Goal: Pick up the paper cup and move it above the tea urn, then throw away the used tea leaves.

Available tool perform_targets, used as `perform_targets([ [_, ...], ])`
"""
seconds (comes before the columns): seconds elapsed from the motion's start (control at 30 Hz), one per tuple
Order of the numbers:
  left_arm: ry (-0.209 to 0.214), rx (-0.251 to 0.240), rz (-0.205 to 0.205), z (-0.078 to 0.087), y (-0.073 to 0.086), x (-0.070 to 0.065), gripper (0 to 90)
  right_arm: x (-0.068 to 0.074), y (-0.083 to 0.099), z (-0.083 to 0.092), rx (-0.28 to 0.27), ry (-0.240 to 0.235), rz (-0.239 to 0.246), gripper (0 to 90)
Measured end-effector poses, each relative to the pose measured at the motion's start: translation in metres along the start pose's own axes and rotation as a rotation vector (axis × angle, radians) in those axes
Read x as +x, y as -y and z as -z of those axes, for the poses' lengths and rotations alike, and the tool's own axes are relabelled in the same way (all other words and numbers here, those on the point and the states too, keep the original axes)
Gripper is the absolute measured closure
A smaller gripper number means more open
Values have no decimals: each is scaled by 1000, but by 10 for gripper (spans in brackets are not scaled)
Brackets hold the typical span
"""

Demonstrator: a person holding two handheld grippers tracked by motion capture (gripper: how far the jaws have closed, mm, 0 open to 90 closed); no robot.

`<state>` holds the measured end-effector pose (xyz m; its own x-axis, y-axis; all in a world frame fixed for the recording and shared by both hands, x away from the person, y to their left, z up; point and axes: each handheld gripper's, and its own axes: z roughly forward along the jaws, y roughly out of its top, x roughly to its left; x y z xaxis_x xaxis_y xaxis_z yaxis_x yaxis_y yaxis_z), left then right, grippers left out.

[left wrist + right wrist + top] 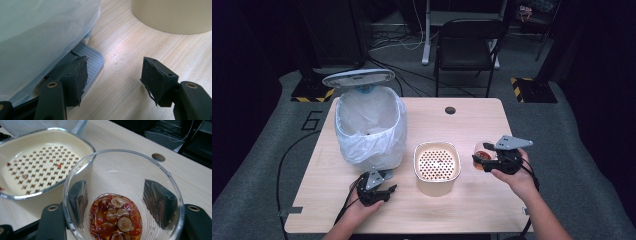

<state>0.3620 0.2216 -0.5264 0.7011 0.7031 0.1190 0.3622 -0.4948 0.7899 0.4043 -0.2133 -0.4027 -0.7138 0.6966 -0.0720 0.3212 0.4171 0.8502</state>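
A clear glass cup (120, 182) with red liquid and sliced fruit pieces in its bottom is held just above the table, with my right gripper (486, 159) shut on its walls. Left of the cup (482, 151) stands a cream bowl (437, 165) with a perforated strainer insert (37, 167). My left gripper (379, 191) is low at the foot of a white-bagged pedal bin (369, 125), whose lid (358, 77) stands raised. Its jaws are open with nothing between them, and one fingertip (77, 75) rests on the bin's grey ribbed pedal (93, 58).
The wooden table (472, 200) has a cable hole (450, 110) near its far edge. A black chair (467, 40) stands beyond the table. Bare wood lies in front of the bowl and to the right of the cup.
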Motion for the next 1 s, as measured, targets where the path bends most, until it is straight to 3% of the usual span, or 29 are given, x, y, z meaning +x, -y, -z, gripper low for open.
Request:
perform_targets([
  [0.2, 0, -1, 0, 0, 0, 0, 375, -10, -23, -4, -1, -11, 25, 361],
  [0.47, 0, 0, 1, 0, 0, 0, 375, -18, -44, -16, -21, -39, 12, 362],
  [0.73, 6, -2, 16, 0, 0, -1, 375, -24, -61, -40, -52, -65, 31, 362],
  [0.9, 0, -1, 0, 0, 0, 0, 375, -28, -69, -59, -65, -77, 60, 361],
  [1.0, 8, -4, 22, 0, 0, -1, 375, -30, -74, -65, -76, -86, 68, 361],
])
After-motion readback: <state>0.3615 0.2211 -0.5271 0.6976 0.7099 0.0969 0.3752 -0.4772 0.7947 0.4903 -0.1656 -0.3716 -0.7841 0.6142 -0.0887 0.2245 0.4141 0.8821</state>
